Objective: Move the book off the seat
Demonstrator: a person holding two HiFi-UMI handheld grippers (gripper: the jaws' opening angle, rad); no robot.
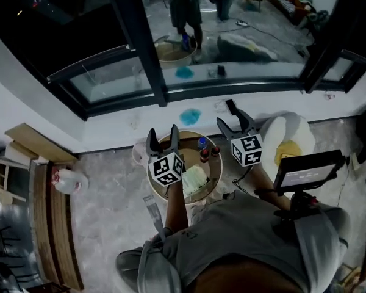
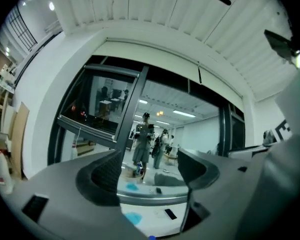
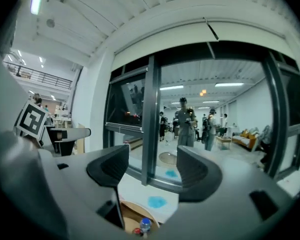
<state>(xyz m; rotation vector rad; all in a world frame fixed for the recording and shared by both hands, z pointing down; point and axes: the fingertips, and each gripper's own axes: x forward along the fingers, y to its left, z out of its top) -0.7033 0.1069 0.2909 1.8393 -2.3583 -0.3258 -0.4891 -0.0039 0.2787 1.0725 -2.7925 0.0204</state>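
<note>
Small bottles (image 1: 202,145) share a round wooden seat (image 1: 186,149) with the pale book (image 1: 195,179). Above that seat, left claw (image 1: 163,133) and right claw (image 1: 226,115) gape empty.

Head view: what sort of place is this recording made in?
Probably an indoor office or lab lounge. A dark-framed window wall has glass that shows a lit room with standing people. There is a pale stone-look floor and a small round table carrying bottles.
</note>
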